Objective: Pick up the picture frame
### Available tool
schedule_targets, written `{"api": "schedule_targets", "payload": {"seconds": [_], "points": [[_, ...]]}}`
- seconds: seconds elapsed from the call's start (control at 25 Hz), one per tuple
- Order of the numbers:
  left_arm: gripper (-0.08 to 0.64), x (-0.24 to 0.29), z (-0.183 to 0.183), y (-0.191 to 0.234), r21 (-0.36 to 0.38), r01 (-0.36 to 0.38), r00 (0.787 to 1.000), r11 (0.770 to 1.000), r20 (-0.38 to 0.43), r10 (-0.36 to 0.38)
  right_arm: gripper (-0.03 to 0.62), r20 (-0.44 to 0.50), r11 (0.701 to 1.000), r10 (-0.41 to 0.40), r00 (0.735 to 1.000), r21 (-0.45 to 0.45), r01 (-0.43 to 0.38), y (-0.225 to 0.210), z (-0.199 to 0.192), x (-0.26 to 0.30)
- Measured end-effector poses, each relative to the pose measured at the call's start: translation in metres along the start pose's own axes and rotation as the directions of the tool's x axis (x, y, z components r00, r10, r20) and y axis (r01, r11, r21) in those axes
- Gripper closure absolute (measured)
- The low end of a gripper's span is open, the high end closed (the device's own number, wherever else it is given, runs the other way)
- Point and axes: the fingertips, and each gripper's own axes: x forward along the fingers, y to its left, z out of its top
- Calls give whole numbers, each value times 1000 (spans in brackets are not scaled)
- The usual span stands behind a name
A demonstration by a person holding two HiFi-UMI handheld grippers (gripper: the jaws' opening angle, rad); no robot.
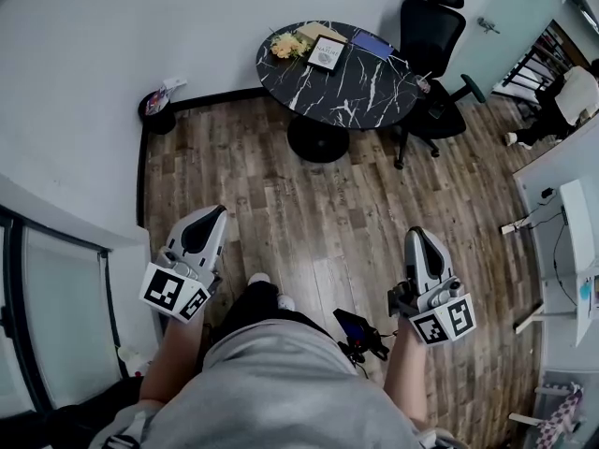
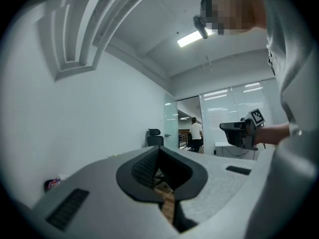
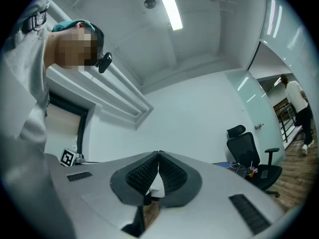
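Observation:
The picture frame (image 1: 327, 52), white-matted with a dark border, lies on a round black marble table (image 1: 374, 92) at the far side of the room. Both grippers are held low near my body, well short of the table, over the wood floor. My left gripper (image 1: 217, 213) points toward the table, its jaws meeting at the tip with nothing between them (image 2: 158, 149). My right gripper (image 1: 416, 234) is likewise shut and empty (image 3: 159, 153). The frame does not show in either gripper view.
Yellow flowers (image 1: 284, 43) and a blue book (image 1: 372, 44) share the table. A black office chair (image 1: 432, 26) stands behind it at right. A small black stand (image 1: 157, 110) sits by the left wall. A white desk (image 1: 571, 213) and a person (image 1: 571, 96) are at far right.

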Motion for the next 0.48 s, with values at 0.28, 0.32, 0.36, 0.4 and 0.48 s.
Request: {"api": "schedule_targets", "payload": {"seconds": [0.28,0.32,0.36,0.4,0.48], "points": [[554,10,-2,11,-4,-9,1000,1000,-1,9,566,-19,1000,2,1000,-6,-2,-8,-3,15],[554,12,-3,14,-5,-10,1000,1000,-2,10,566,-19,1000,2,1000,-4,-2,-9,-4,18],[554,14,-4,17,-6,-11,1000,1000,-3,11,566,-20,1000,2,1000,-2,-2,-10,-4,21],[554,17,-4,19,-7,-11,1000,1000,-3,11,566,-23,1000,3,1000,-2,-3,-11,-5,24],[554,23,-6,26,-9,-12,1000,1000,-1,12,566,-32,1000,4,999,-4,-4,-15,-8,31]]}}
